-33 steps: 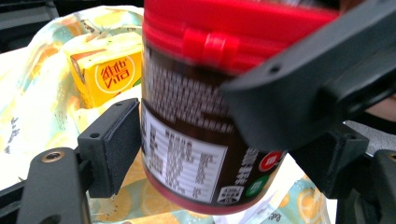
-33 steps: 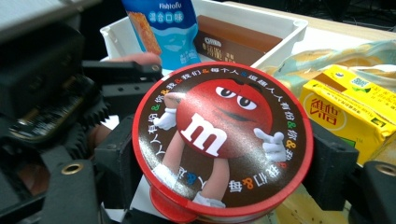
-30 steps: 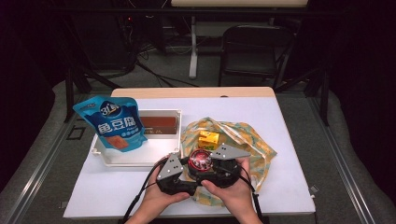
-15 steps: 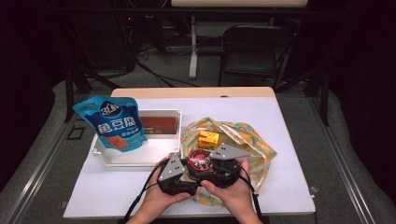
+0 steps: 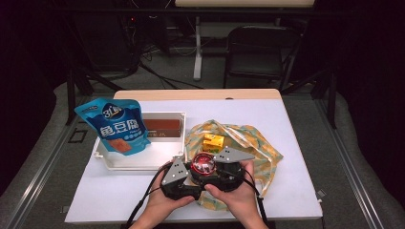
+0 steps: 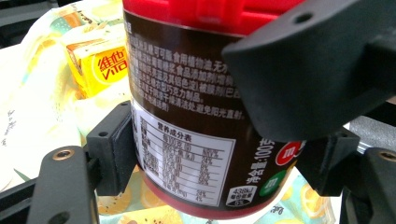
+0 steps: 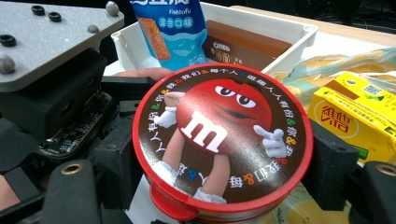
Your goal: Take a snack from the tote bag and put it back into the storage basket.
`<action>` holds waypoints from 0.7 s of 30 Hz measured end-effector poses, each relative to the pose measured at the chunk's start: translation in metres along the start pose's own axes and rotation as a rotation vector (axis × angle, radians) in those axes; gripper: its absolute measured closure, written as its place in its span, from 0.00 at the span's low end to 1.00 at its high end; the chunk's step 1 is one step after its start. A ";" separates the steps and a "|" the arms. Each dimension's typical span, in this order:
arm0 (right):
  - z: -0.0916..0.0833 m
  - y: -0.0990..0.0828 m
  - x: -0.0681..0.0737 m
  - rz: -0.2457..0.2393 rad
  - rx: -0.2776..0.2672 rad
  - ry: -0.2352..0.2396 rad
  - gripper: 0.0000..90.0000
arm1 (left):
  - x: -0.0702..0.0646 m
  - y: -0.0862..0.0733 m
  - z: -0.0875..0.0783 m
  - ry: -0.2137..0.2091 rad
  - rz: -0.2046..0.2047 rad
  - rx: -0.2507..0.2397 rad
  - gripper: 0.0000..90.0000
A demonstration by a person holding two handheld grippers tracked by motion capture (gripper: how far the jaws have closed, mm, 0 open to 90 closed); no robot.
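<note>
Both the left gripper (image 5: pixel 187 177) and right gripper (image 5: pixel 220 172) clamp their jaws part-open on the M&M's tub (image 5: pixel 202 165) above the patterned cloth bag (image 5: pixel 260 151) near-right on the bench; opposing pulls could twist it loose.

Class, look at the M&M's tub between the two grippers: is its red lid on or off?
On. The red lid sits flat across the M&M's tub, its printed top unbroken.

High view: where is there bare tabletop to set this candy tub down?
Bare white table lies right of the yellow patterned bag, along the far edge behind the white tray, and at the near left corner below it. It is crowded around the candy tub, the juice box and both tools.
</note>
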State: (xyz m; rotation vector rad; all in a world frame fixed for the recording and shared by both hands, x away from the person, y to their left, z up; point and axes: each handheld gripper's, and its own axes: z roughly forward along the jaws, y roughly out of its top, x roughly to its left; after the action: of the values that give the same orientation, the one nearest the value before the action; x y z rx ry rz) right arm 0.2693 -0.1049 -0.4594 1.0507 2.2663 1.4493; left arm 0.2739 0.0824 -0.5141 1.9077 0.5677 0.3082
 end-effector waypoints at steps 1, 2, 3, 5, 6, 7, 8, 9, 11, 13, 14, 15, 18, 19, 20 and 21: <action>0.000 0.000 0.000 -0.001 0.002 0.000 0.28 | -0.001 -0.001 0.000 0.011 -0.007 -0.004 0.27; 0.000 0.000 0.000 -0.003 0.005 -0.001 0.28 | -0.001 -0.001 0.000 0.008 -0.006 -0.005 0.27; 0.000 0.000 0.000 -0.005 0.007 -0.001 0.28 | -0.001 -0.001 0.000 0.005 -0.008 -0.007 0.27; 0.000 0.000 0.001 -0.007 0.010 0.001 0.28 | -0.001 0.000 0.000 0.009 -0.010 -0.011 0.27; 0.000 0.000 0.001 -0.010 0.012 0.001 0.28 | -0.001 0.000 0.000 0.009 -0.010 -0.011 0.27; 0.001 0.000 0.001 -0.011 0.012 0.003 0.28 | -0.001 0.000 0.000 0.010 -0.015 -0.015 0.27; 0.001 0.000 0.001 -0.010 0.013 0.004 0.28 | 0.000 0.000 -0.001 -0.008 -0.014 -0.017 0.27; 0.001 0.000 0.001 -0.010 0.015 0.002 0.28 | 0.000 0.000 -0.001 -0.009 -0.013 -0.021 0.26; 0.001 0.000 0.001 -0.011 0.019 0.003 0.28 | 0.000 0.001 -0.001 -0.009 -0.014 -0.026 0.26; 0.002 0.000 0.002 -0.012 0.023 0.007 0.28 | 0.000 0.001 -0.001 -0.008 -0.014 -0.030 0.26; 0.003 0.000 0.002 -0.014 0.022 0.007 0.28 | 0.000 0.001 -0.001 -0.006 -0.011 -0.029 0.26; 0.003 0.000 0.003 -0.016 0.022 0.004 0.28 | 0.000 0.001 -0.001 -0.008 -0.011 -0.028 0.26; 0.003 0.000 0.003 -0.014 0.024 0.006 0.28 | -0.001 0.000 -0.002 0.002 0.008 -0.025 0.28; 0.003 0.000 0.003 -0.014 0.023 0.007 0.28 | -0.002 0.000 -0.002 0.016 0.013 -0.024 0.28; 0.003 -0.001 0.003 -0.012 0.021 0.012 0.28 | -0.002 0.001 -0.002 0.018 0.014 -0.021 0.28; 0.003 -0.001 0.003 -0.010 0.016 0.017 0.28 | -0.003 0.001 -0.003 0.023 0.015 -0.020 0.28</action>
State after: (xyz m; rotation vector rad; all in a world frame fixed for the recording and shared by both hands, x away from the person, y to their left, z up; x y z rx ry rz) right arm 0.2687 -0.1012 -0.4610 1.0345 2.2957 1.4442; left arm 0.2702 0.0832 -0.5118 1.8919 0.5641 0.3446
